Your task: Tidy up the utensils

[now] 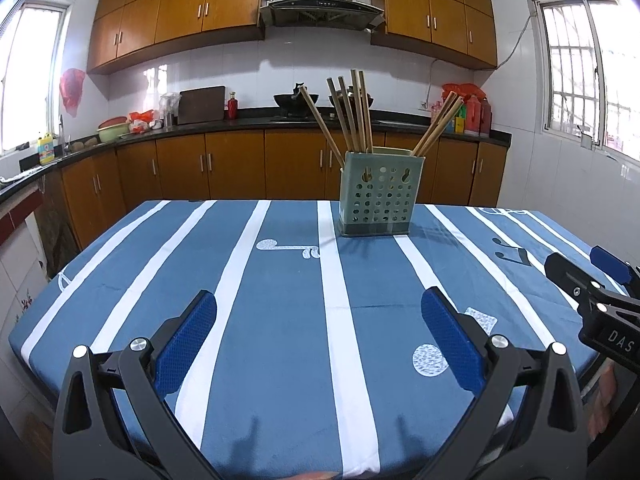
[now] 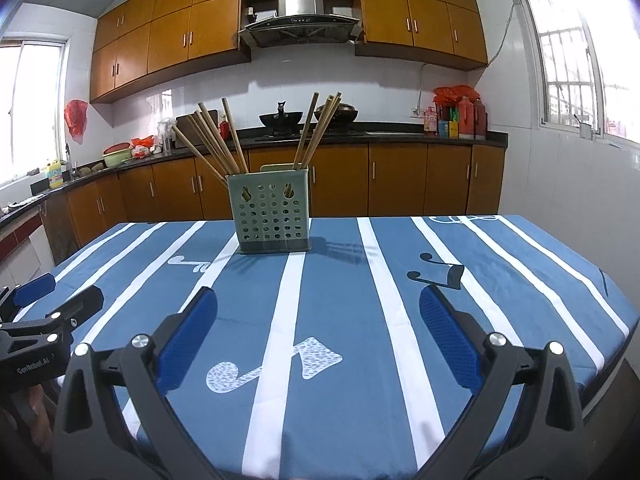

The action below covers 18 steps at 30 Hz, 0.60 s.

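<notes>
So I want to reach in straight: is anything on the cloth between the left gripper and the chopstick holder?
Nothing visible. From the open left gripper to the holder there is only bare tablecloth.

Holder (image 1: 375,194) standing on the table (image 1: 280,320) toward its far edge, at twelve o'clock; chopsticks (image 1: 352,114) upright inside, fanning to eleven and one; counter (image 1: 240,120) behind; right gripper (image 1: 576,276) at three o'clock, low.
</notes>
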### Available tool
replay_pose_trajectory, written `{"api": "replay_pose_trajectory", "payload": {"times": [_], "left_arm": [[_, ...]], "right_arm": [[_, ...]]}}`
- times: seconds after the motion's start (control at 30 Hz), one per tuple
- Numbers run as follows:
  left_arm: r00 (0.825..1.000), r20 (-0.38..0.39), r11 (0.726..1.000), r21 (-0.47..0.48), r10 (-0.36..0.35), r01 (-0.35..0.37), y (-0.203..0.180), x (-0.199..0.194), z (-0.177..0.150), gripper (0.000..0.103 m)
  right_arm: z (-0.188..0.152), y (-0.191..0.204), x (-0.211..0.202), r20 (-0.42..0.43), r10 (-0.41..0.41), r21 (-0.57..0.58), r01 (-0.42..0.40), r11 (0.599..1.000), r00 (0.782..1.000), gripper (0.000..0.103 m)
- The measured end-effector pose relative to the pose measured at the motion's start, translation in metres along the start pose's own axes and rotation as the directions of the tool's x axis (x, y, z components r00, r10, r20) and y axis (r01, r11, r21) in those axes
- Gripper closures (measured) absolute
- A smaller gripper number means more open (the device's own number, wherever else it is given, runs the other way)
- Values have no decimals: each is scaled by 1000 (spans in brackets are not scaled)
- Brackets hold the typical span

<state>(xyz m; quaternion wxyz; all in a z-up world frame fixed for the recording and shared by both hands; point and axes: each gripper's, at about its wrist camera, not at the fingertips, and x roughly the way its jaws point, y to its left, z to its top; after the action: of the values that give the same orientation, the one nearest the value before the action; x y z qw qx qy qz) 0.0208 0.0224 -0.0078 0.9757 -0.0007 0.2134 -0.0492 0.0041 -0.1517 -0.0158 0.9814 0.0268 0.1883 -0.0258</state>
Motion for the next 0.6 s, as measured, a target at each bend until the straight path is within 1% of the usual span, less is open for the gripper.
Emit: {"api": "replay_pose_trajectory", "payload": {"times": [0.6], "left_arm": [[1000, -4, 1000, 3, -3, 3, -1, 1, -2, 2]], "right_arm": [[0, 0, 0, -2, 2, 3, -2, 1000, 1000, 4]]}}
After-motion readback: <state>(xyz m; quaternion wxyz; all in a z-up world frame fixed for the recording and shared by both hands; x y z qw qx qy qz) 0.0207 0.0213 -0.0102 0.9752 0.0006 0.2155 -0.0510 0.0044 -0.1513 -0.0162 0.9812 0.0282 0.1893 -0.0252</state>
